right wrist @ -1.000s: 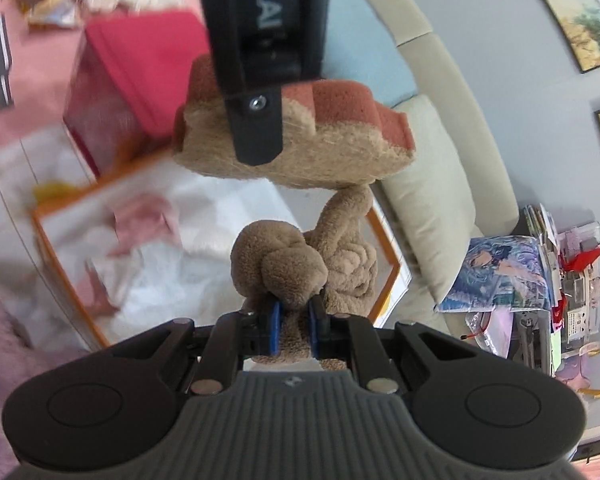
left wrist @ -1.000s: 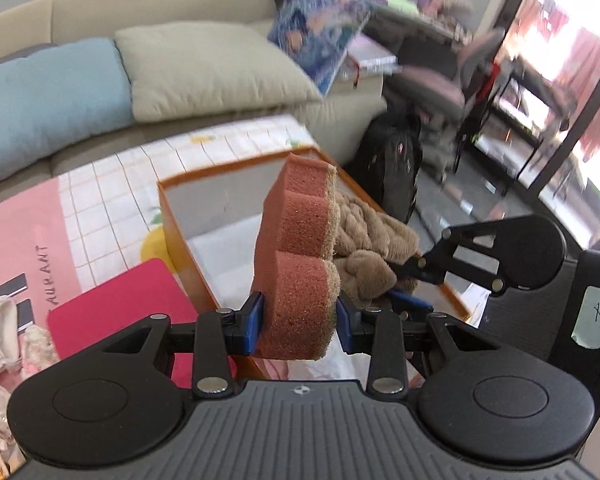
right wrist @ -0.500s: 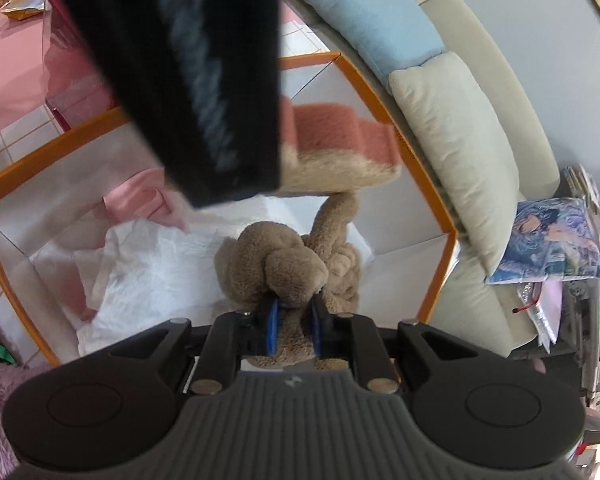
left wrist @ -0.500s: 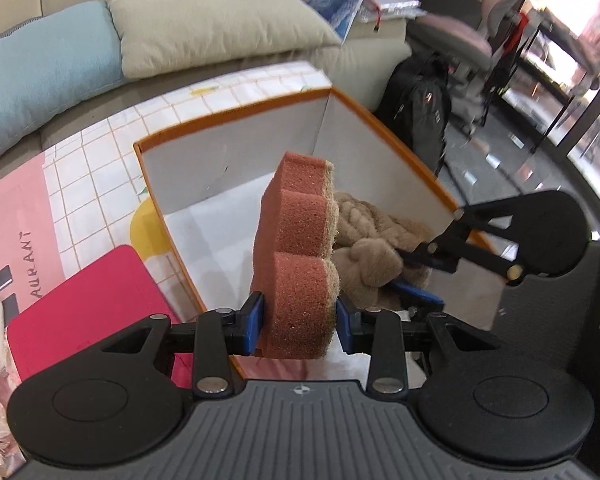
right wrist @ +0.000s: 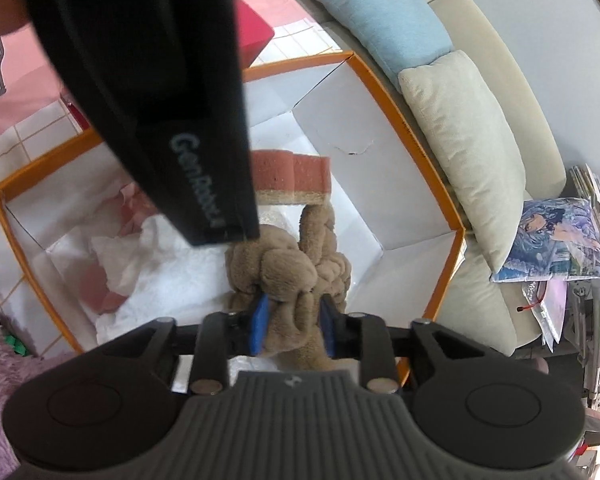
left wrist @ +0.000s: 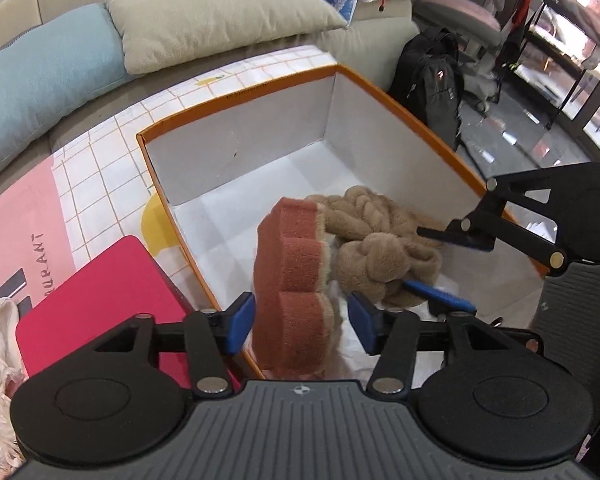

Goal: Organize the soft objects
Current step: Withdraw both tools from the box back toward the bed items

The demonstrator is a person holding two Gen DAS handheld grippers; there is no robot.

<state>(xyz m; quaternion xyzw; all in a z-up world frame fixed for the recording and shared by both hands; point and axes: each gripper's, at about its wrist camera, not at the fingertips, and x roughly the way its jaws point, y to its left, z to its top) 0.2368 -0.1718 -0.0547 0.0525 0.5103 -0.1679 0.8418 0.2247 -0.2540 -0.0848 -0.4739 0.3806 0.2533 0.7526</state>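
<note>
An orange-rimmed cardboard box with white walls stands open below both grippers. A rust-red sponge with a tan scrub side stands on edge inside it, between the pads of my left gripper. Those jaws are opening, and a gap shows beside the right pad. A brown knotted plush lies on the box floor next to the sponge. My right gripper straddles the plush; its jaws are opening and the pads sit loosely at its sides. In the right wrist view the sponge is partly hidden behind the left gripper's black body.
Crumpled white and pink paper lines the box's near end. A flat red case lies left of the box on a pink and white tiled mat. Blue and beige cushions sit behind; a black backpack stands at right.
Both grippers sank into the box. The left jaws spread away from the sponge and the right jaws widened around the plush, which now rests on the box floor.
</note>
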